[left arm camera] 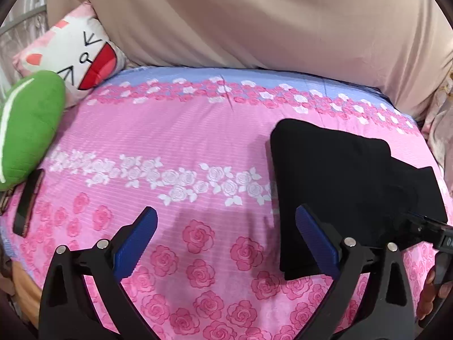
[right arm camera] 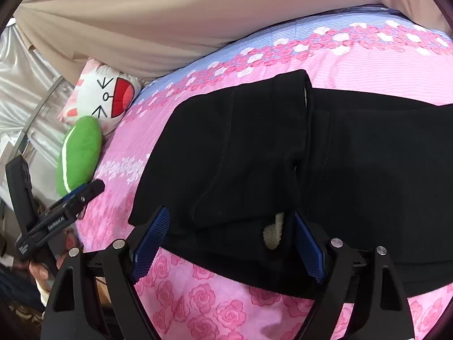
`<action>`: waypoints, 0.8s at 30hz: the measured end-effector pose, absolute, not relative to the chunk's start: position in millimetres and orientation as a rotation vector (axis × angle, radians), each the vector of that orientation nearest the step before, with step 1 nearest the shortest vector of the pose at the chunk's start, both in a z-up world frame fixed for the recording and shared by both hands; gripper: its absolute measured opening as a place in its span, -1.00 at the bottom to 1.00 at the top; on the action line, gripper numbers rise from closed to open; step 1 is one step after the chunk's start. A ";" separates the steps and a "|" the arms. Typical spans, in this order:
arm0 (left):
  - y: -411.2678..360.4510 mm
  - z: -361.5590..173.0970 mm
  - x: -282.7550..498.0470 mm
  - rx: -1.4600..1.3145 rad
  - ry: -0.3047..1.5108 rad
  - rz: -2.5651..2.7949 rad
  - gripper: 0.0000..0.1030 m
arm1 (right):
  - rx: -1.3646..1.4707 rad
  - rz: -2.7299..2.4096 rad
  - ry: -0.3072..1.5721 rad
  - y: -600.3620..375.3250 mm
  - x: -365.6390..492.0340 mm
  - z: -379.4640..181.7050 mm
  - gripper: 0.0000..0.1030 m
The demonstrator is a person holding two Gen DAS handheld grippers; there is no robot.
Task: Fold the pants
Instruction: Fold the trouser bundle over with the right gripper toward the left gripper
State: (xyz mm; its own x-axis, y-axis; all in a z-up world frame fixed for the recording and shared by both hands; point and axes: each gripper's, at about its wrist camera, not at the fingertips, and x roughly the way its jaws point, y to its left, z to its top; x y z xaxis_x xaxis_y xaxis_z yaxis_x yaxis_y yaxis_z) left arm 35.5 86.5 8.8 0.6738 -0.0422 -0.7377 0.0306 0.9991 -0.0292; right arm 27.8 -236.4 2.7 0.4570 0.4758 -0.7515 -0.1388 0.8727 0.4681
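The black pants (right arm camera: 283, 155) are being found lying partly folded on the pink bedsheet (right arm camera: 226, 311), long axis crosswise, directly between the wide-open, empty right gripper (right arm camera: 229, 240), while the left gripper (left arm camera: 226, 240), equally spread and empty, is being held beside them.

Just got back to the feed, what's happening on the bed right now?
A person with a handheld gripper in each hand is folding black pants on a pink rose-print bedsheet. The pants already lie folded over into a compact stack. The right gripper sits at the near edge of the stack, jaws open on either side of the fabric, not clamped. The left gripper hovers over the bare sheet beside the pants, jaws open, holding nothing. A green cushion and a cat-face pillow lie off to the left.
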 end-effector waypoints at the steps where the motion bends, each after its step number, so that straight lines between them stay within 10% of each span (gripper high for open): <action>1: 85.1 6.7 34.4 -0.016 0.835 -0.052 0.87 | 0.379 0.384 1.030 -237.6 29.5 2.3 0.26; 3: 81.7 2.6 34.5 -0.018 0.844 -0.076 0.87 | 0.410 0.403 1.046 -236.6 38.3 1.7 -0.50; 6: 76.8 -1.9 35.2 -0.023 0.861 -0.090 0.87 | 0.380 0.418 1.038 -224.8 50.1 6.6 -0.67; 16: 73.7 24.4 31.3 -0.069 0.816 -0.123 0.89 | 0.251 0.288 0.697 -286.5 -1.4 127.7 -0.74; 24: 3.9 -8.5 48.9 -0.036 0.922 -0.241 0.89 | 0.425 -0.026 0.887 -418.2 -30.4 7.0 -0.66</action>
